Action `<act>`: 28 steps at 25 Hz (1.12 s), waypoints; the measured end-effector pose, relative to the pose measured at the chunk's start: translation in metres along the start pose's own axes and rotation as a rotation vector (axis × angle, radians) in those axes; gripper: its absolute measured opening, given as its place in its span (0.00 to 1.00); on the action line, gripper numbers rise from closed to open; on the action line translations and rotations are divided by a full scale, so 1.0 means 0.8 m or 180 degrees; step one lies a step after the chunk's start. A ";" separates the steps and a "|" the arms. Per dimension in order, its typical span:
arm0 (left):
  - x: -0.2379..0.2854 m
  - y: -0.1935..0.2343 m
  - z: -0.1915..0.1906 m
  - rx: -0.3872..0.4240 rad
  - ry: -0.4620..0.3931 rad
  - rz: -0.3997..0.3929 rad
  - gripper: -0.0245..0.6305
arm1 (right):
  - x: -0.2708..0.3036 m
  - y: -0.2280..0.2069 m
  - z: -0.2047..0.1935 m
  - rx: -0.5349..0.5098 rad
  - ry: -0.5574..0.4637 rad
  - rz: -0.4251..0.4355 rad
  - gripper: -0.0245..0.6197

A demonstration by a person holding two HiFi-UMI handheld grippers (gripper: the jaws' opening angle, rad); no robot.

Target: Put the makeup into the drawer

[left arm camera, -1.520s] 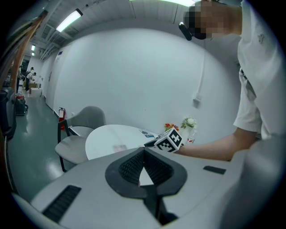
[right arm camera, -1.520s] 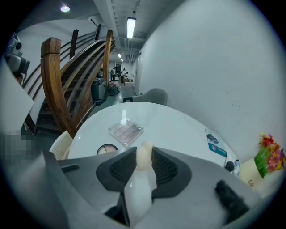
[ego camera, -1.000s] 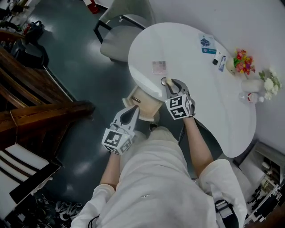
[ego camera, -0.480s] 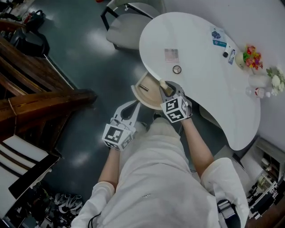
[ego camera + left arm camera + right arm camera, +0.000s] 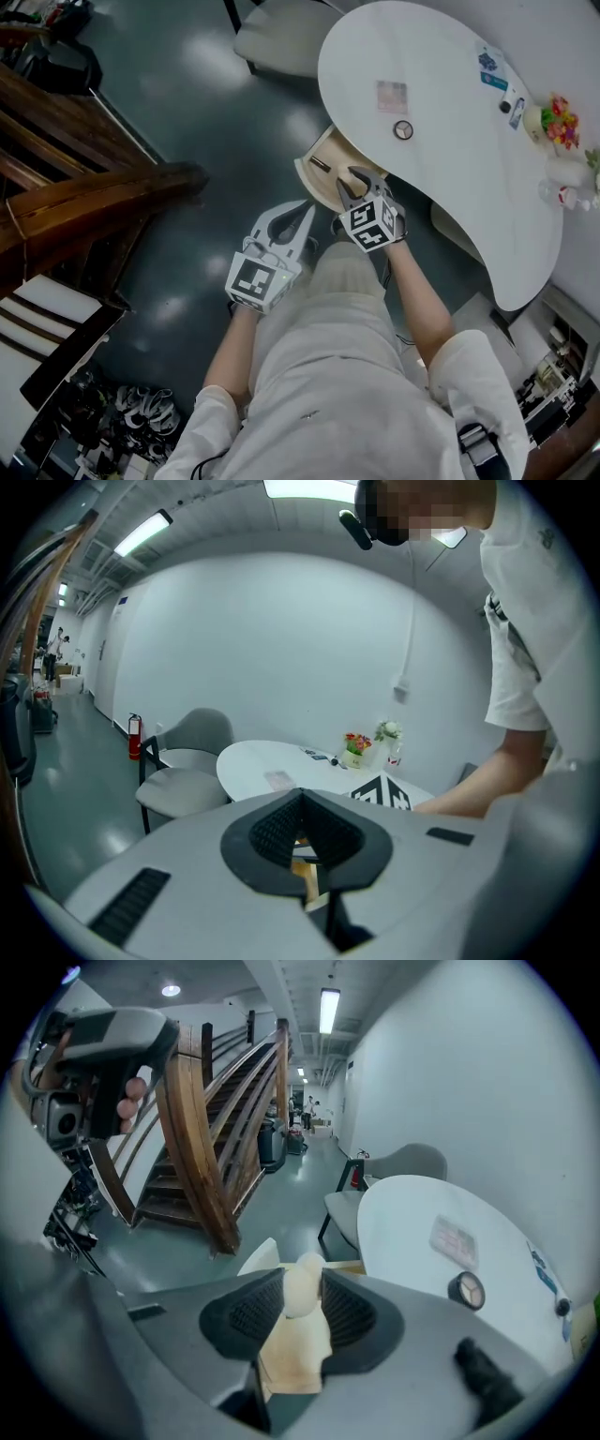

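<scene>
My right gripper hangs over the open wooden drawer under the white table's edge, shut on a cream egg-shaped makeup sponge. In the right gripper view the sponge sits between the pads, above the drawer's wooden floor. A round compact lies on the table just past the drawer. A small dark item lies inside the drawer. My left gripper is shut and empty, below and left of the drawer.
A grey chair stands beyond the table. A wooden staircase fills the left. Flowers, small bottles and a card sit on the table. Shoes lie on the dark floor at the lower left.
My right gripper has moved from the table's edge by the compact down over the open drawer, carrying the sponge. The left gripper has shifted closer to the drawer.
</scene>
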State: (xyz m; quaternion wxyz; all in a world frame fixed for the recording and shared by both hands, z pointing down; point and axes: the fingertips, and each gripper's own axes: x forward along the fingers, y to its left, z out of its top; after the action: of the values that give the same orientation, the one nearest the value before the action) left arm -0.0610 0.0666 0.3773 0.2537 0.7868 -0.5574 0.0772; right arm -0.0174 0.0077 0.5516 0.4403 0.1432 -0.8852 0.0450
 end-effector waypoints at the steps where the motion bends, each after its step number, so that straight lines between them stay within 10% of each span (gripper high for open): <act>1: 0.000 0.002 -0.002 -0.0008 -0.0005 -0.0007 0.05 | 0.010 0.002 -0.005 -0.0006 0.0025 0.0014 0.23; 28: 0.003 0.051 -0.107 -0.0440 0.0242 0.0003 0.05 | 0.195 0.006 -0.069 -0.0184 0.0425 0.0172 0.31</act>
State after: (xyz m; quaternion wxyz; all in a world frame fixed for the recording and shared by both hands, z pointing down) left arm -0.0838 0.0954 0.4645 0.3285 0.7636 -0.5517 0.0686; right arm -0.0653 -0.0094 0.7089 0.5010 0.1031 -0.8583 0.0408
